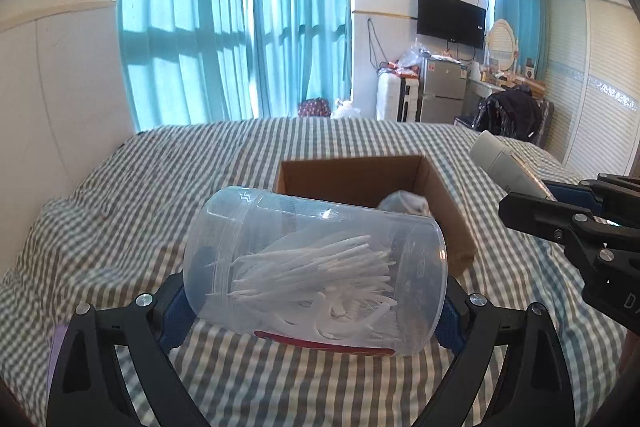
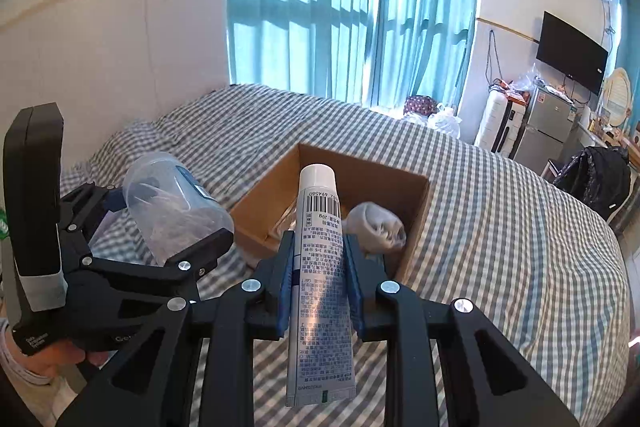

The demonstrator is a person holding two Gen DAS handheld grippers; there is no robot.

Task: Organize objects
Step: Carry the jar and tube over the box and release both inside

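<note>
In the left wrist view, the left gripper [image 1: 316,301] is closed across the width of a clear plastic jar [image 1: 316,263], which lies on its side between the blue pads and holds a loose bundle of white floss picks [image 1: 316,277]. The jar is carried above the checked bed [image 1: 120,195], just short of the near wall of the open cardboard box [image 1: 448,211], where a grey rolled sock [image 1: 404,203] already lies. To place the jar well, it should be carried forward over the near wall before it is lowered, and kept level (whether its lid is seated cannot be confirmed from this angle). The right gripper [image 1: 560,203] enters from the right with the capped end of a tube [image 1: 504,163] held forward of the box's right wall. In the right wrist view, the right gripper [image 2: 318,279] is clamped on the middle of the white tube [image 2: 320,267], cap pointing toward the box [image 2: 416,223] and the crimped end trailing toward the camera. The sock [image 2: 378,225] occupies the box's right portion, so the tube would fit best in the free left portion. The left gripper [image 2: 168,227] and its jar [image 2: 172,203] sit just left of the box; since both loads head for one opening, they should go in one at a time to prevent a collision.
</note>
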